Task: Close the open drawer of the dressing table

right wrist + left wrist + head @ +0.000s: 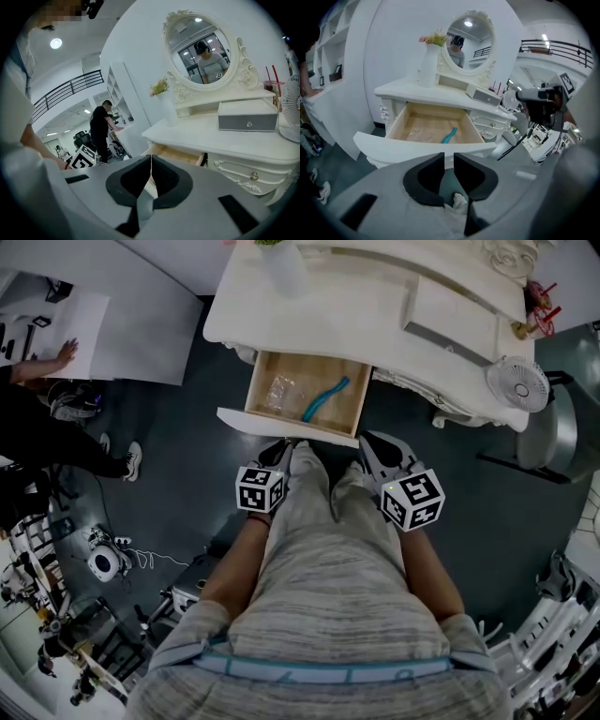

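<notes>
Standing open at upper centre of the head view: drawer (281,425), pale wood box with smooth curved white front, under glossy white dressing table (356,296). Just above both grippers, not touching. Left gripper (449,161) narrowly parted, empty; right gripper (150,164) closed together.

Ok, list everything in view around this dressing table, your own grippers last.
Carved dressing table: one, white, ahead.
Wood-lined drawer: one, white front, pulled open under the tabletop.
Curved tool: one, teal, drawer's right half.
Clear plastic bag: one, transparent, drawer's left half.
Tall vase with flowers: one, white, tabletop, left of mirror.
Oval mirror: one, white frame, table's back.
Small box: one, white with grey front, tabletop right.
Round fan: one, white, table's right end.
Bystander: one, black clothes, far left.
Left gripper: one, grey, jaws slightly apart, empty.
Right gripper: one, grey, jaws shut, empty.
</notes>
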{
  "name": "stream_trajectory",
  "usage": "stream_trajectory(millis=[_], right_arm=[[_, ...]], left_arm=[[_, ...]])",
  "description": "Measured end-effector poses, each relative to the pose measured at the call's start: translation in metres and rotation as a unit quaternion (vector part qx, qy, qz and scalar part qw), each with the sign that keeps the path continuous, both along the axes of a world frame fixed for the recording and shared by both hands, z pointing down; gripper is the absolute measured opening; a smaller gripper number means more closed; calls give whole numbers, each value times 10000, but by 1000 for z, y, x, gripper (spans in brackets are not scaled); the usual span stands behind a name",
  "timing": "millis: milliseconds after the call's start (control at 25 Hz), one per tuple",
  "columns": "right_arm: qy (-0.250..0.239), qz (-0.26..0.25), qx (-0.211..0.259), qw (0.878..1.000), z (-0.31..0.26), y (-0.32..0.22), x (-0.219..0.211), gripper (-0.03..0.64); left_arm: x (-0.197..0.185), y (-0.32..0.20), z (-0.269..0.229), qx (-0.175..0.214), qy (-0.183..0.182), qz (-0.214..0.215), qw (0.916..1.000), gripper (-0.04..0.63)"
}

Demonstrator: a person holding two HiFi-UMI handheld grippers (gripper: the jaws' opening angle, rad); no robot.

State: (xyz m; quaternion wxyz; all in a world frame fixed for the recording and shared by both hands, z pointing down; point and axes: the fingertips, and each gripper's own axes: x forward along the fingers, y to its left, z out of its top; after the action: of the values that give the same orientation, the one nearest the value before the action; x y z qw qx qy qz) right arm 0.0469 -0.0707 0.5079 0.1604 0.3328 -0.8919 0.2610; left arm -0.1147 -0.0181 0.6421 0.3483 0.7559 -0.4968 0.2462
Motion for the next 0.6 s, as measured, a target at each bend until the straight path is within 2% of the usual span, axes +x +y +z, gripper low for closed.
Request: stream_trajectory(millis=[200, 600], right_arm=[[51, 32, -18, 10000, 2, -3, 6, 11], [146, 77, -69, 9998, 3, -4, 13, 11]], left_arm=[[-4, 7, 28, -380, -276, 46, 9989, 104], [-13, 13, 69, -1050, -760, -14, 9916, 143]])
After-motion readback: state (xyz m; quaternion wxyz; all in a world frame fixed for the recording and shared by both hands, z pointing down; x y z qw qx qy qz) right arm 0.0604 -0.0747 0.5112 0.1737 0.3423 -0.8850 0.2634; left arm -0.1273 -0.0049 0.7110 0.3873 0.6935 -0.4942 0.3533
